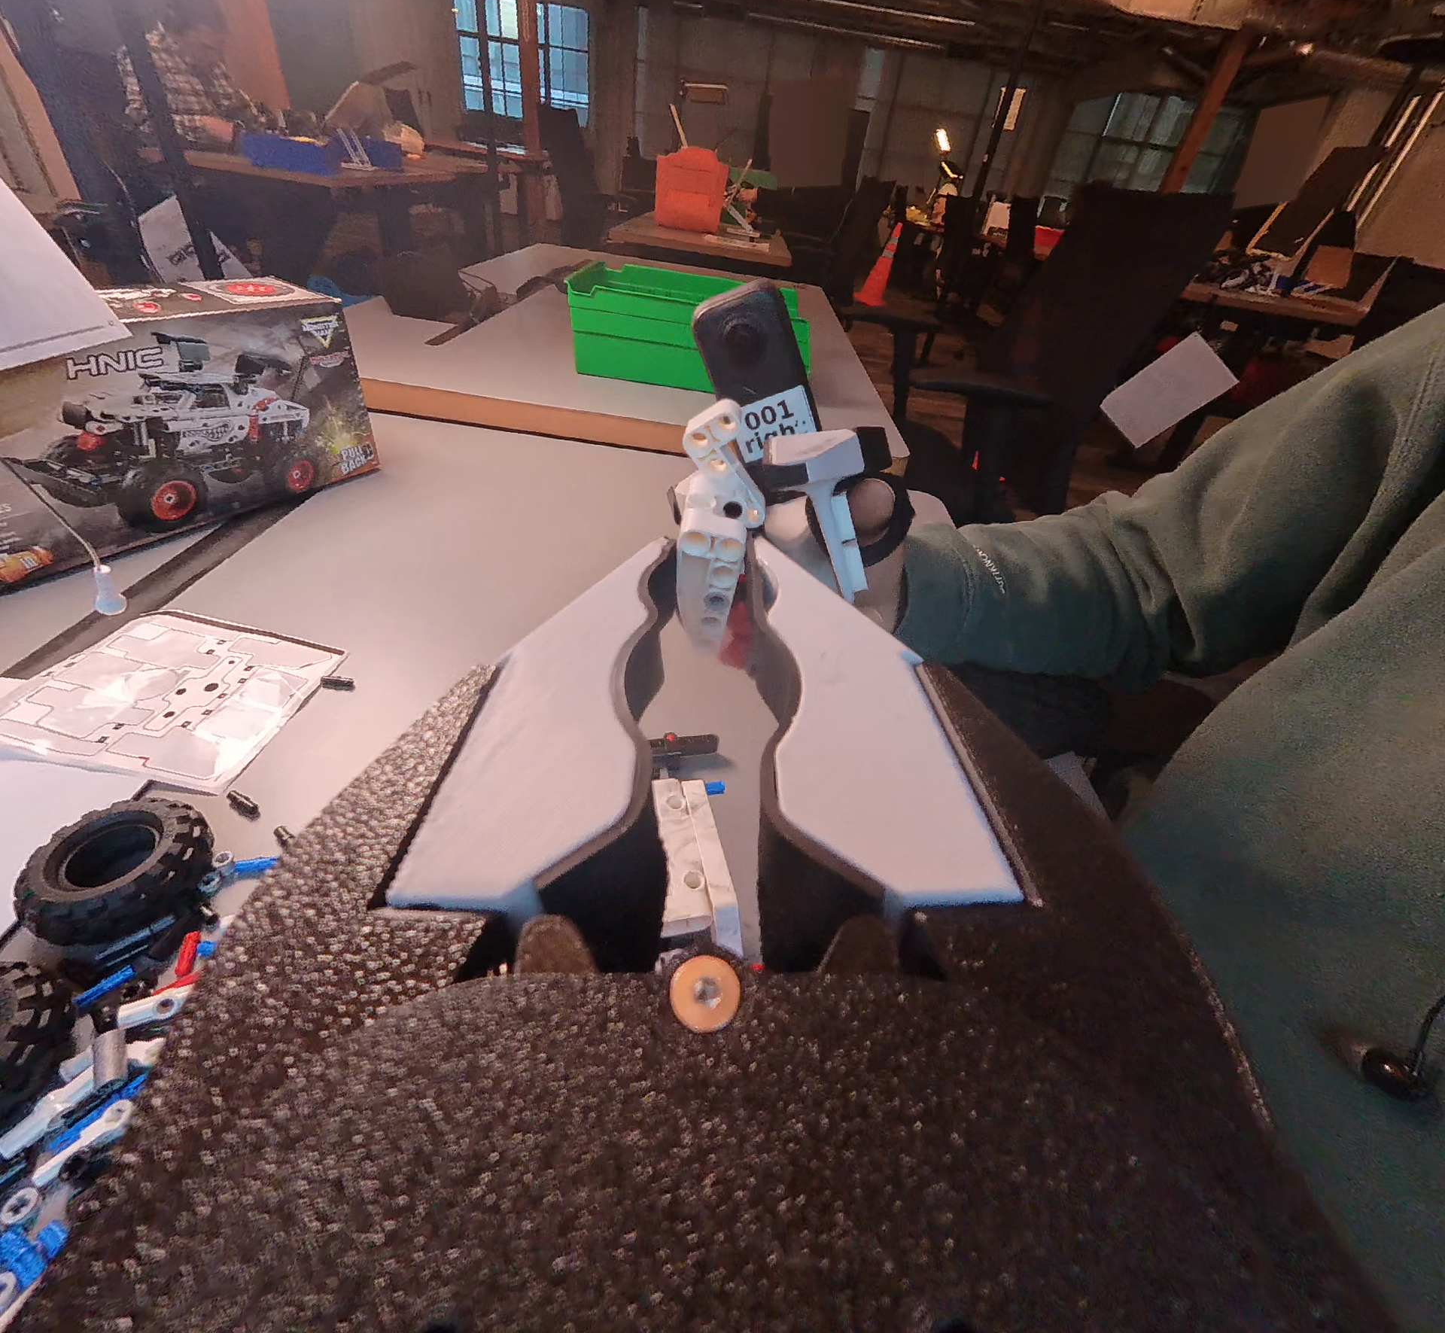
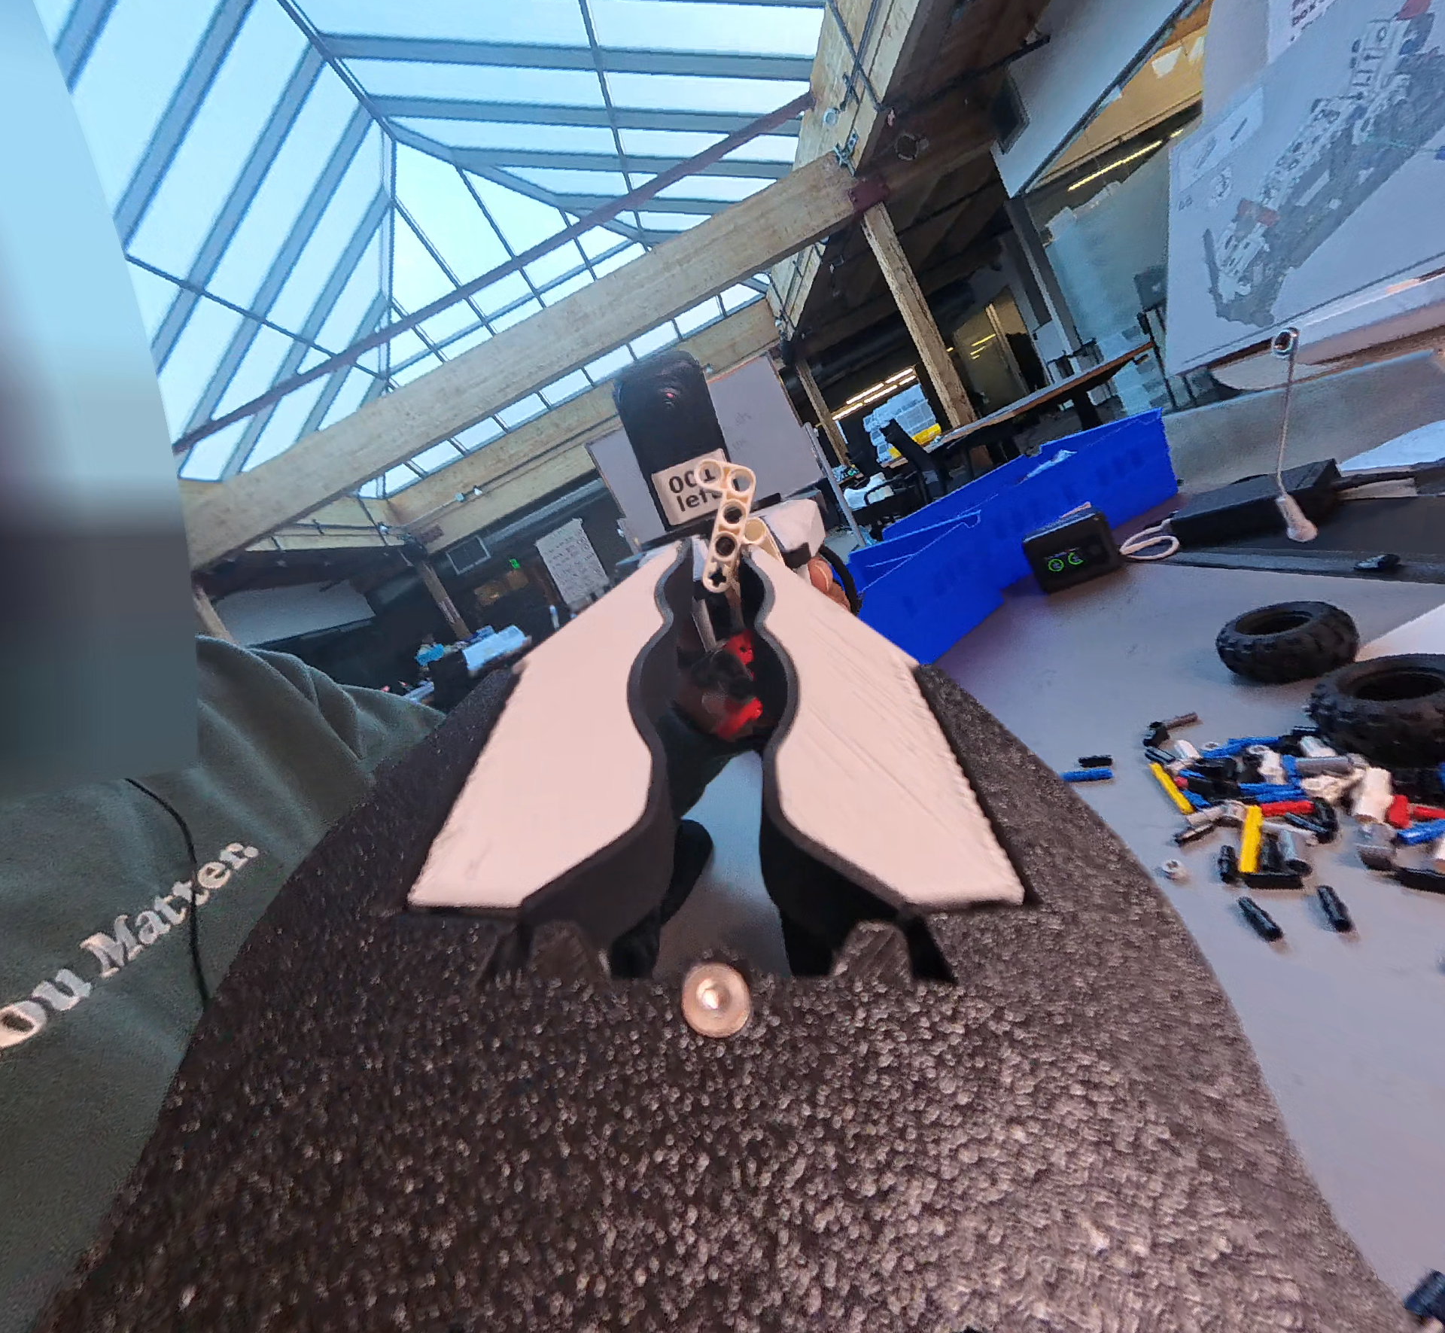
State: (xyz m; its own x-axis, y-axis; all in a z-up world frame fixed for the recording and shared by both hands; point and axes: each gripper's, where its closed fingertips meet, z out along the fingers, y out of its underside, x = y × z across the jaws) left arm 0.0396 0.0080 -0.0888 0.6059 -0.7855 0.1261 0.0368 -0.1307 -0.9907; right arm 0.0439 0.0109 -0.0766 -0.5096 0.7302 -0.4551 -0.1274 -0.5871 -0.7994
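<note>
Between the tips of the left gripper a white beam assembly of toy building parts is clamped, with a red part showing lower in the gap; the jaws stand narrow, closed on it. Opposite it the right gripper meets the same assembly from the other side, its jaws likewise narrow and closed on the piece, with black and red connectors sitting in the hollow between its fingers. Both tools are raised above the grey table, tip to tip, and each carries a black camera with a white label. Under the left gripper a white partial build lies on the table. Left of that lie a sticker sheet, black tyres and a heap of loose parts in blue, white and black. Farther back stand the toy truck box and green bins. From the right wrist view, a blue bin, a small black device with a lit display and a propped instruction sheet are seen. A green sleeve reaches in from the right.
</note>
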